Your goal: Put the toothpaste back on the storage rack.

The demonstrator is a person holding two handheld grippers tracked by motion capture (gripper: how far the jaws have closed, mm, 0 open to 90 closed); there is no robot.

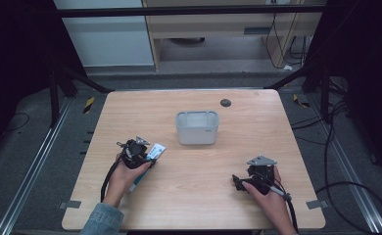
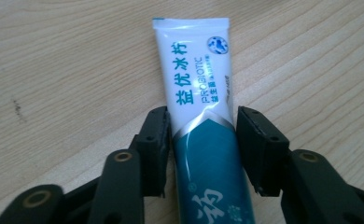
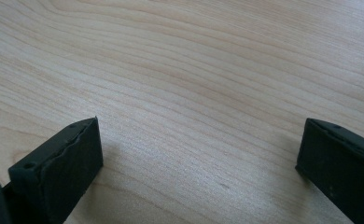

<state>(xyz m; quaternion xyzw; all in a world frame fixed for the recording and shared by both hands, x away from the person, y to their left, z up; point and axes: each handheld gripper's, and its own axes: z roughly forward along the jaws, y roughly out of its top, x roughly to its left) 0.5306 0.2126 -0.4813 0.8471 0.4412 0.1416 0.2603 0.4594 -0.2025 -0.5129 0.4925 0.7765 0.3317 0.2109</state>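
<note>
I worked in what looked like a lab: a pale wooden worktop [image 1: 194, 186] stood on grey carpet inside a black metal frame [image 1: 189, 10], with cables [image 1: 346, 191] trailing and taped floor markings [image 1: 88, 104].

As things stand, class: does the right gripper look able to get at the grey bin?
Probably yes. The right gripper stands open, holding nothing, and bare table lies between it and the grey bin.

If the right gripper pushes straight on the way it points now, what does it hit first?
Probably nothing but the table: the right gripper stands open over bare wood, and its own view shows no object ahead. The bin seems off that line, though depth is unclear.
</note>
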